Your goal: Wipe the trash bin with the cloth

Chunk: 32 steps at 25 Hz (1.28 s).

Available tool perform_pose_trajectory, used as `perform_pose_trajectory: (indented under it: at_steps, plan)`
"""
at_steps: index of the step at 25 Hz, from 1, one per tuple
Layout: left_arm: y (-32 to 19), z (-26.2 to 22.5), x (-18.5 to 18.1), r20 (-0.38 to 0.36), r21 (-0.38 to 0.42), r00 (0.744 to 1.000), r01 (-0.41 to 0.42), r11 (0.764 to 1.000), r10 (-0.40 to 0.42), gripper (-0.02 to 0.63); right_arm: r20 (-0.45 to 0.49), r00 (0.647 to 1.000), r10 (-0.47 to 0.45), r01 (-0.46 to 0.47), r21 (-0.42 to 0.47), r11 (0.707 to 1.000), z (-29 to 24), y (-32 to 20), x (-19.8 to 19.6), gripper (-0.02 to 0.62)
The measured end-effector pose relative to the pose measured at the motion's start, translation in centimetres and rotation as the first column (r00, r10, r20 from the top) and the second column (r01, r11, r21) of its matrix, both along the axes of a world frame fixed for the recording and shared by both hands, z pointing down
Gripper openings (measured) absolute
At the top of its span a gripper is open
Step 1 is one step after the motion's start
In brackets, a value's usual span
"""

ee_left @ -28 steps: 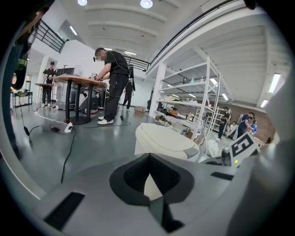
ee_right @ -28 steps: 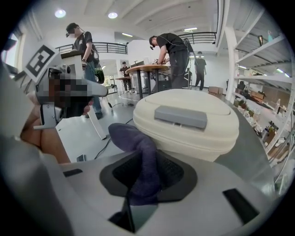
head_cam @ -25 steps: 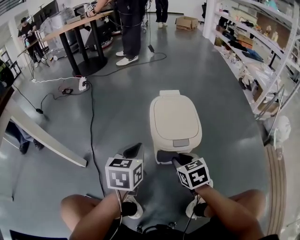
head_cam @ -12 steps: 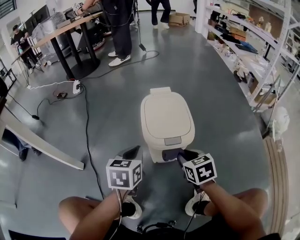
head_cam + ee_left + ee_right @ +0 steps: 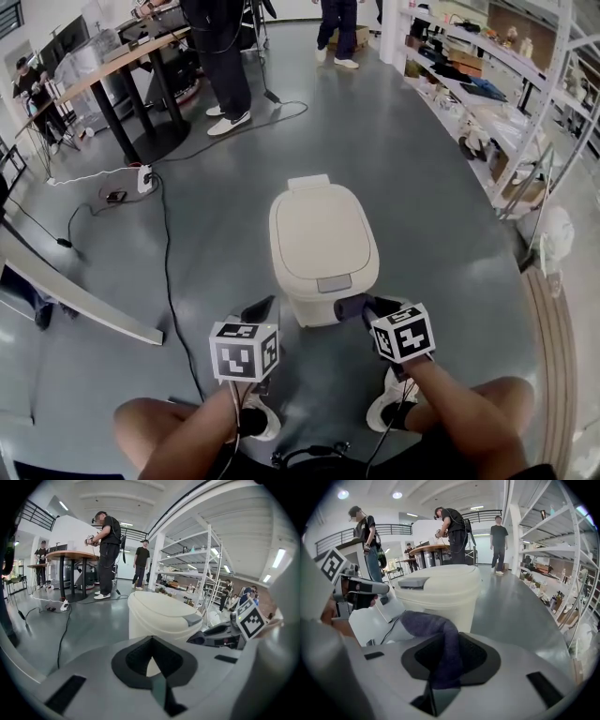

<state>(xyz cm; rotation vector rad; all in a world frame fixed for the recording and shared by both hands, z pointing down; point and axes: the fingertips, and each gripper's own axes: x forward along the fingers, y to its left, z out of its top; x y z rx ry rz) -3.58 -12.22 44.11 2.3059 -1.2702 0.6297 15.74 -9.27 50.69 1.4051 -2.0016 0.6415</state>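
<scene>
Grey floor (image 5: pixel 450 244) lies under both your grippers. Your right gripper (image 5: pixel 364 307) is clamped on the cloth (image 5: pixel 349 306), with the bin (image 5: pixel 323 234) just ahead of its jaws. Your left gripper (image 5: pixel 260 308) has its jaws together and empty, and the bin stands ahead to its right.

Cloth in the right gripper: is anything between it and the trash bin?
Nothing visible. The cloth, clamped by the right gripper, hangs just in front of the trash bin; the left gripper is off to one side.
</scene>
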Motion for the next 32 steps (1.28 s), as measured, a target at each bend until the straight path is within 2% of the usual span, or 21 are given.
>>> perform_pose_trajectory:
  at_steps: [5, 12, 17, 20, 24, 28, 32]
  plan:
    - [0.0, 0.2, 0.1, 0.015, 0.009, 1.000, -0.007, 1.000, 0.007, -0.002, -0.039, 0.998, 0.041, -0.041, -0.005, 0.999, 0.9, -0.4, 2.1, 0.094]
    - [-0.2, 0.2, 0.1, -0.033, -0.016, 0.999, 0.014, 1.000, -0.015, -0.003, -0.105, 0.992, 0.068, -0.069, -0.005, 0.998, 1.0, -1.2, 3.9, 0.094]
    - [-0.1, 0.2, -0.4, -0.018, -0.008, 1.000, 0.013, 1.000, -0.014, -0.002, -0.127, 0.988, 0.093, -0.095, -0.012, 0.995, 1.0, -0.4, 4.1, 0.094]
    - [-0.2, 0.2, -0.9, -0.002, 0.003, 1.000, 0.018, 1.000, -0.018, -0.003, -0.107, 0.992, 0.073, -0.076, -0.025, 0.997, 0.9, 0.9, 2.2, 0.094]
    - [-0.3, 0.2, -1.5, -0.003, 0.003, 1.000, 0.023, 1.000, -0.023, -0.003, -0.069, 0.997, -0.023, 0.020, -0.045, 0.999, 0.6, 2.0, -2.7, 0.094]
    - [-0.2, 0.2, -2.6, -0.013, 0.005, 0.999, 0.040, 0.999, -0.039, -0.003, -0.064, 0.988, -0.141, 0.137, -0.064, 0.989, 1.0, 2.5, -8.0, 0.094]
    - [-0.3, 0.4, -4.4, -0.015, -0.001, 0.998, 0.066, 0.998, -0.066, -0.003, -0.076, 0.979, -0.187, 0.180, -0.086, 0.980, 2.5, 1.8, -11.0, 0.094]
